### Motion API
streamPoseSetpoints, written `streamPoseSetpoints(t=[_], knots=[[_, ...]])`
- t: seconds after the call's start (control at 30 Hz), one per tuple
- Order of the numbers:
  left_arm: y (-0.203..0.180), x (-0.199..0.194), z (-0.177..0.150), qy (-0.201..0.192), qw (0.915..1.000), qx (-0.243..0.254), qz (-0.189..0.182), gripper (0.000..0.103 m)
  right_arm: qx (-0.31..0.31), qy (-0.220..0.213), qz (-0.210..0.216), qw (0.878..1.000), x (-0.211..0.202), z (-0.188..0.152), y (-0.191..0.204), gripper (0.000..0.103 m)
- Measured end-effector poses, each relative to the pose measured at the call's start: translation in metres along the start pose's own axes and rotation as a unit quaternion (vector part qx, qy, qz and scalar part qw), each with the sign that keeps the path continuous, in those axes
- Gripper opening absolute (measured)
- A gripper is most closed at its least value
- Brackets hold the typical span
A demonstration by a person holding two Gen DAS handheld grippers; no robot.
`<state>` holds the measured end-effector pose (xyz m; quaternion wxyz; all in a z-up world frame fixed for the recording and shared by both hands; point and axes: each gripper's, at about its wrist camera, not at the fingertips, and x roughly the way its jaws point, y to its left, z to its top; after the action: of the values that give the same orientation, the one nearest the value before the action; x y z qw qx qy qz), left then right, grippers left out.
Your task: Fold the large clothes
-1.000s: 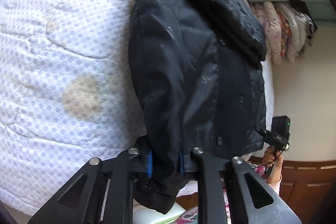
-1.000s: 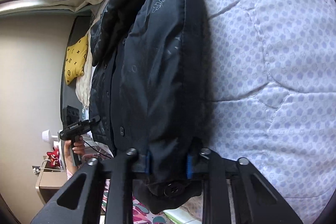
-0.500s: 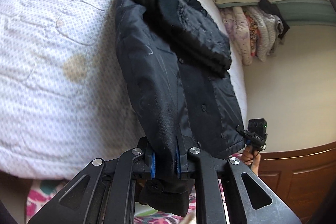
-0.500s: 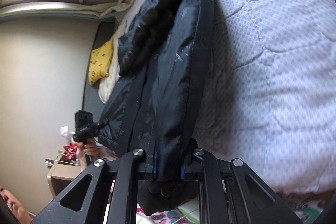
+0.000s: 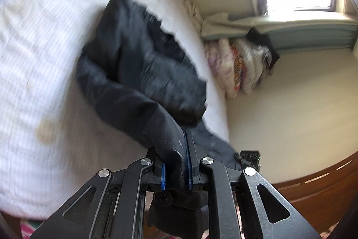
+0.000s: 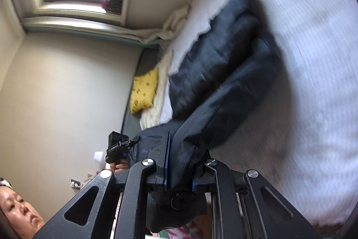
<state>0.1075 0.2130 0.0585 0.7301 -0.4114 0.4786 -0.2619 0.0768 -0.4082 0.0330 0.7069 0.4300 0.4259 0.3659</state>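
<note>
Yellow cushion point(image 6: 144, 93) showed in right view only | both grippers point(image 5: 175, 162) point(image 6: 179, 168) clamped black coat point(image 5: 143, 73) hem | hem lifted off bed point(image 5: 44, 59) since earlier.

We see a black coat point(image 5: 143, 73) of smooth, faintly shiny cloth on a quilted matt bedcover point(image 5: 44, 41). The gripper arms are matt black plastic with bright metal rivets; the footboard point(image 5: 324, 189) is polished wood.

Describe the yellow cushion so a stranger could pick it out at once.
Start from the bed with the white quilted cover, where the black jacket lies. Follow the bed's edge toward the beige wall below the window, to the dark strip alongside the mattress. The yellow cushion lies there beside a cream cloth; it is the only bright yellow thing, printed with small dark marks.
</note>
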Motion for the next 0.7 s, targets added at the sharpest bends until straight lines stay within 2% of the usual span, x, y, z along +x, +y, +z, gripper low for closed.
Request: streamPoseSetpoints(t=[0.13,0.4,0.57,0.7], knots=[[-0.013,0.008,0.035,-0.038,0.9991,-0.011,-0.017,0.017,-0.008,-0.031,0.014,0.999,0.009,0.041,0.014,0.01],[-0.012,0.038,0.097,-0.098,0.9932,-0.054,-0.03,0.017,0.012,-0.079,0.036,0.996,0.053,0.115,0.007,0.01],[0.002,0.062,0.123,-0.126,0.9889,-0.076,-0.019,0.017,0.024,-0.103,0.039,0.994,0.079,0.15,-0.008,0.01],[0.024,0.082,0.141,-0.134,0.9857,-0.102,-0.005,0.017,0.032,-0.111,0.029,0.993,0.104,0.174,-0.023,0.01]])
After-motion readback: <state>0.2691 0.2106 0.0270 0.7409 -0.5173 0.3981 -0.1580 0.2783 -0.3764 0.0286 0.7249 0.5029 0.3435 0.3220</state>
